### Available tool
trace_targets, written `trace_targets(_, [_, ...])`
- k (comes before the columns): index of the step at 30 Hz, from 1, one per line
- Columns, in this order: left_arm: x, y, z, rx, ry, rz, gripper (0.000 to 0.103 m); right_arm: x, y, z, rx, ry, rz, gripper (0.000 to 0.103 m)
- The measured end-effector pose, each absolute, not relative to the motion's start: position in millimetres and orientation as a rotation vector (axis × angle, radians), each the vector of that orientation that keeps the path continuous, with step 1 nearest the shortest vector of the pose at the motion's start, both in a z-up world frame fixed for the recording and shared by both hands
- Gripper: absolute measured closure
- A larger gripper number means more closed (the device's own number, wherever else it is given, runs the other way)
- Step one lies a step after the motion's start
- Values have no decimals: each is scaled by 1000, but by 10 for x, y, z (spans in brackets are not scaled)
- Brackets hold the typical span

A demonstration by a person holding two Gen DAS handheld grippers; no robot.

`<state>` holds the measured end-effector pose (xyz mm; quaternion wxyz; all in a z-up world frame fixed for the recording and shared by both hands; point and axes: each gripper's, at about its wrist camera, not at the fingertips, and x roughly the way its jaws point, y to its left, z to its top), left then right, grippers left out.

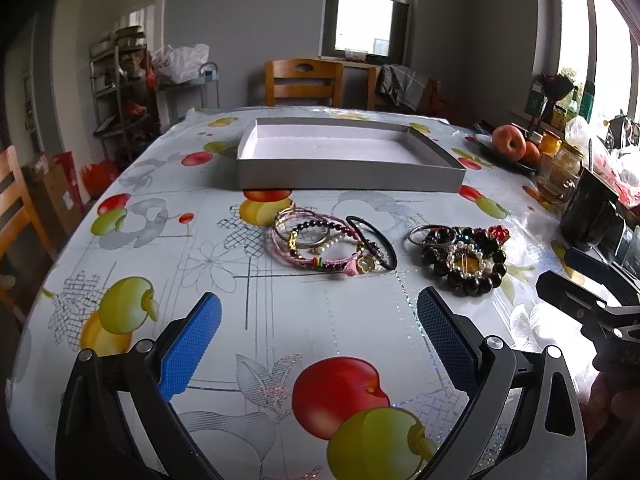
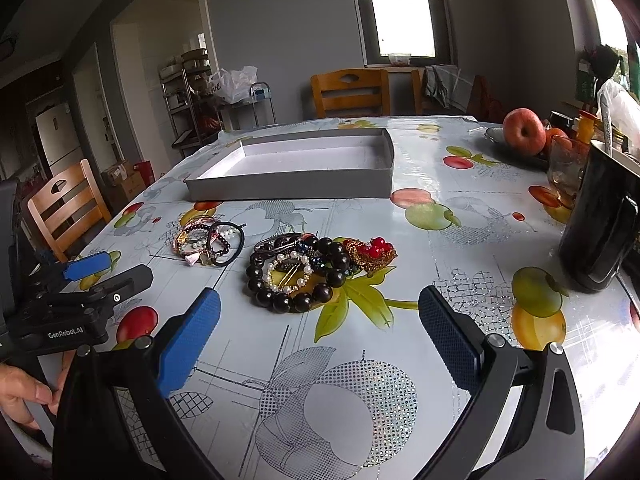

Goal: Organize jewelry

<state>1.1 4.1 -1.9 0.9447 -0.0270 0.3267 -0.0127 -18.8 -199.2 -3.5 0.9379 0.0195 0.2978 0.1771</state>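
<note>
Jaws: both your grippers are spread wide with nothing between the blue pads; your left gripper [image 1: 318, 344] and right gripper [image 2: 320, 344] hover low over the table's near edge.
Jewelry: two heaps lie just beside each other, in front of the shallow grey cardboard tray [image 1: 348, 184], which has nothing in it. The left heap of pink cords, pearl strand and black hair ties [image 1: 332, 244] sits ahead of your left gripper; the big dark-bead bracelet with pearl ring and red-and-gold brooch [image 2: 316, 272] sits ahead of your right.
Risk, tangling: the loops overlap, so pinching one strand will likely drag its neighbours along.
Risk, slipping: the glossy fruit-print plastic tablecloth [image 2: 460, 248] looks slick; thin cords may skate away from closing pads.
Risk, right side: a black mug [image 2: 600, 228] and a glass stand close to your right gripper's swing.
Room: wooden chairs, metal shelving, bright window, apples on a plate.
</note>
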Motion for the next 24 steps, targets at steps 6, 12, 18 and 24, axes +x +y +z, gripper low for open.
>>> trace_targets(6, [20,50,-30,-59,670,-29,5,-177,-1988,-32,41,609,361,5])
trace_targets(12, [22,42,-49,-59,678,-32,5,-179,-1990,-32,41,609,361,5])
trace_targets(18, [42,20,-79,-55,709,-43,5,-180,-1992,-34,42,609,362,5])
trace_targets(24, [4,64,28,-72,685,-5,5,-183,-1981,-31,40,611,363,5])
